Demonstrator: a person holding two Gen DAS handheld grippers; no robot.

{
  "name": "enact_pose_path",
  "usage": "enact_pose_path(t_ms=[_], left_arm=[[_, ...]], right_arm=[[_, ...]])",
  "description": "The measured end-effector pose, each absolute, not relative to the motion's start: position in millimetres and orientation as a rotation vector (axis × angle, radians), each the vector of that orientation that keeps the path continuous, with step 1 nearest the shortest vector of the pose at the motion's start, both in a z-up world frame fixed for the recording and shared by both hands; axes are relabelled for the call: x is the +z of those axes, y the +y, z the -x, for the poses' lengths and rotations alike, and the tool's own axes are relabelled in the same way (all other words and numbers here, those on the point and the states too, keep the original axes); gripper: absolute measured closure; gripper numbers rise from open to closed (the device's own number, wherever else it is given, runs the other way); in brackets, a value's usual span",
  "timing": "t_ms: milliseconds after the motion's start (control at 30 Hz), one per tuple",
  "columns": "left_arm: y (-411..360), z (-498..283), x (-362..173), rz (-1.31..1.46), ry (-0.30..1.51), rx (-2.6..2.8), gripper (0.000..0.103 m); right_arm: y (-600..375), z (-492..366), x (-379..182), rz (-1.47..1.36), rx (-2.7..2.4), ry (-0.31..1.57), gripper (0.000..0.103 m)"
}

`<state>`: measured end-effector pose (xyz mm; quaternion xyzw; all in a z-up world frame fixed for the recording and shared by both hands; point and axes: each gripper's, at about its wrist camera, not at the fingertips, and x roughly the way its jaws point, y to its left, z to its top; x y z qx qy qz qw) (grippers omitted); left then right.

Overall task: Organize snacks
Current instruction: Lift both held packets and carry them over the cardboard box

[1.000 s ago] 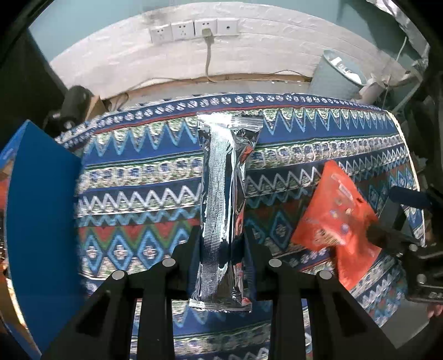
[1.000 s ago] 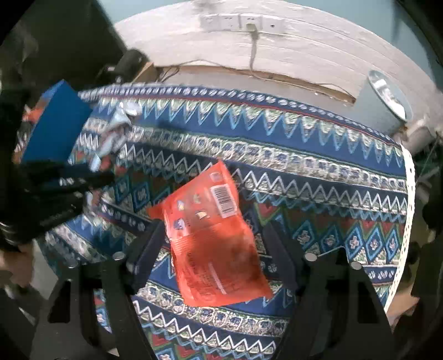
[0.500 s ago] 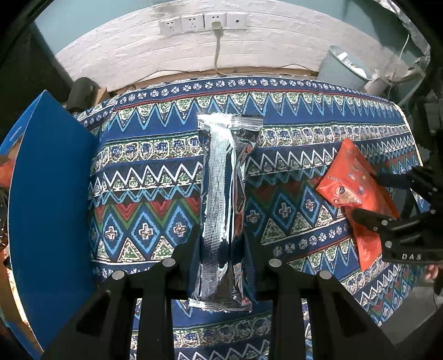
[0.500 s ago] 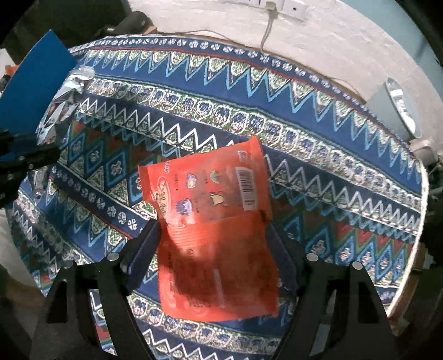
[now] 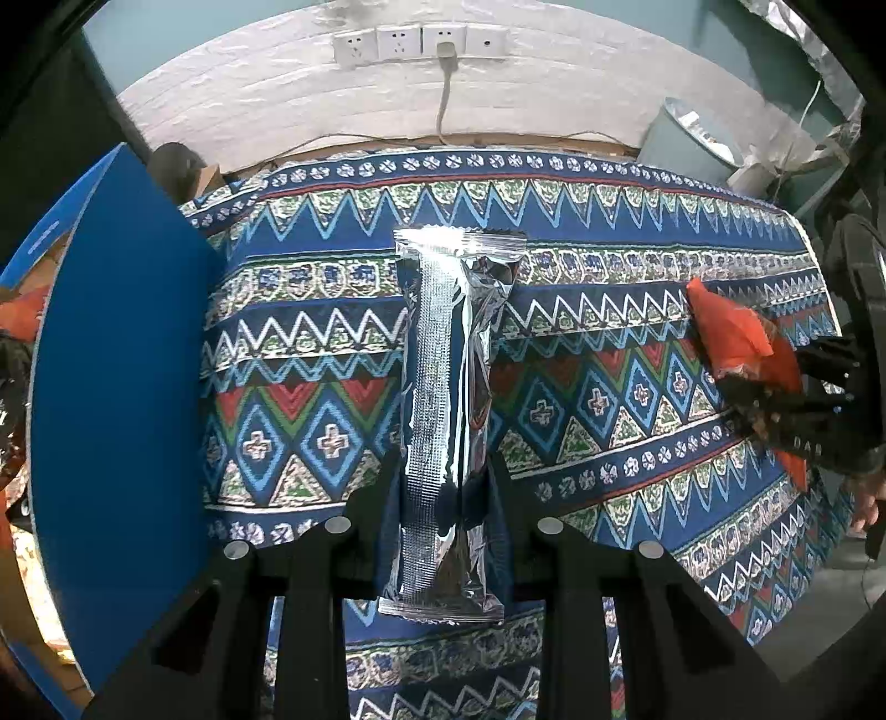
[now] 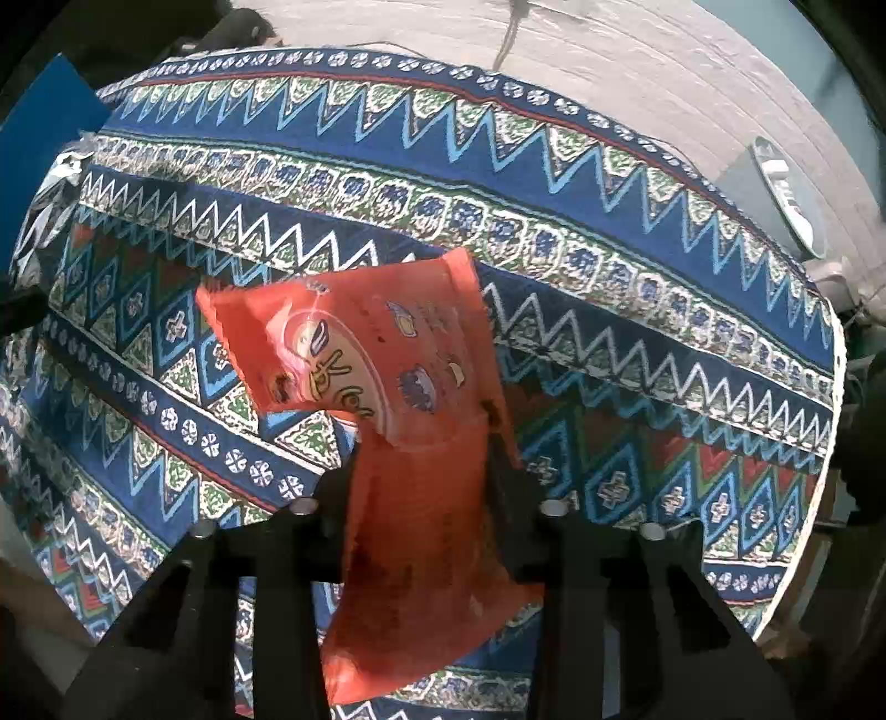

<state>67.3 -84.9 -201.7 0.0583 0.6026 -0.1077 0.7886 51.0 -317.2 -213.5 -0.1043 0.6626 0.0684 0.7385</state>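
Observation:
My left gripper (image 5: 443,487) is shut on a long silver foil snack pack (image 5: 448,387) and holds it lengthwise above the patterned tablecloth (image 5: 310,343). My right gripper (image 6: 421,471) is shut on an orange snack bag (image 6: 376,354), which is crumpled and lifted above the cloth. The orange bag and the right gripper also show in the left wrist view (image 5: 731,332) at the right edge. A blue box (image 5: 116,387) stands open at the left; orange and foil packs show behind its wall.
A grey bin (image 5: 686,138) stands beyond the table's far right corner. A white wall with sockets (image 5: 421,41) and a cable runs behind the table. The table's right edge (image 6: 825,443) drops off close to my right gripper.
My right gripper has closed on the orange bag and lifted it, crumpling it. My left gripper has drawn back and higher with the silver pack; the blue box looms larger at left.

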Motion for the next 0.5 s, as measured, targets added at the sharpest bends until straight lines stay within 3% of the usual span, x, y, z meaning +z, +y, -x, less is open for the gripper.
enact_pose_path(t_ms=[100, 500], left_arm=[[-74.4, -62.6, -193.3, -0.129, 1.281, -0.231, 0.074], [-53.0, -46.2, -141.2, -0.140, 1.177, -0.213, 0.074]], right_arm=[[-313.4, -52.7, -205.2, 0.240, 0.132, 1.428, 0.077], [-274.7, -52.7, -141.1, 0.238, 0.123, 1.307, 0.077]])
